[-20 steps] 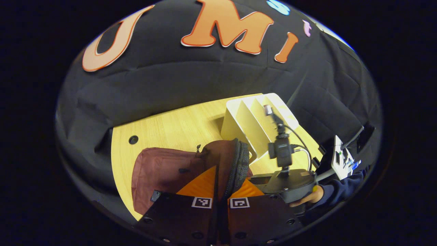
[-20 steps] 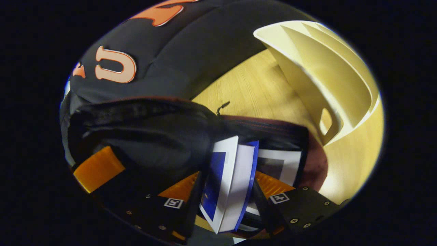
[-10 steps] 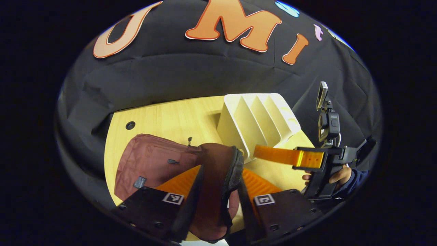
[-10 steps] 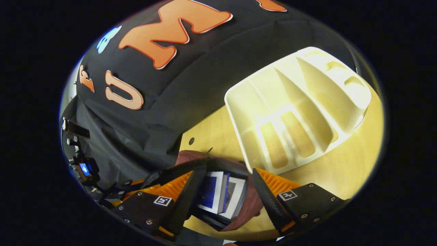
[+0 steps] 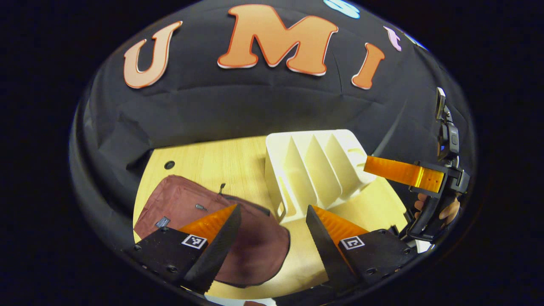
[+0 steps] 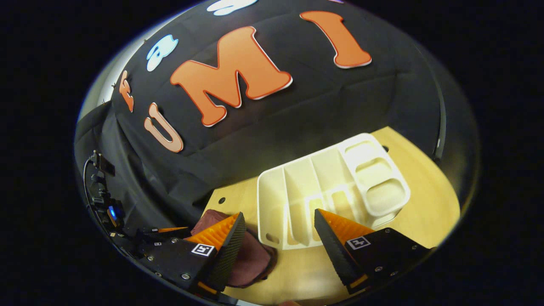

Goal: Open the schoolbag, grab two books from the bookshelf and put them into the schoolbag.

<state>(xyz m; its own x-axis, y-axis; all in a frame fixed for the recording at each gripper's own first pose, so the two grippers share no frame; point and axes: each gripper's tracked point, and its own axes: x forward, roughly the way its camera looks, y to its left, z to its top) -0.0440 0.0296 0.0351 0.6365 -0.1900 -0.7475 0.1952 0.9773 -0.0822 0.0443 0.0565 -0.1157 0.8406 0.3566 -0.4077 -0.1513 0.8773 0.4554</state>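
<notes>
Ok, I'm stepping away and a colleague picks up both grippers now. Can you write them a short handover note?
Left gripper: open, holding nothing, raised over the table edge. Right gripper: open, holding nothing; seen in the left gripper view it hangs at the far right beside the shelf.
The flat maroon fabric schoolbag lies on the light wooden table, left of the cream plastic slotted bookshelf, its flap down.
The shelf slots that show hold no books. No books can be seen now, so I cannot confirm they are in the bag.
Left: check the bag, and close it if wanted.
</notes>
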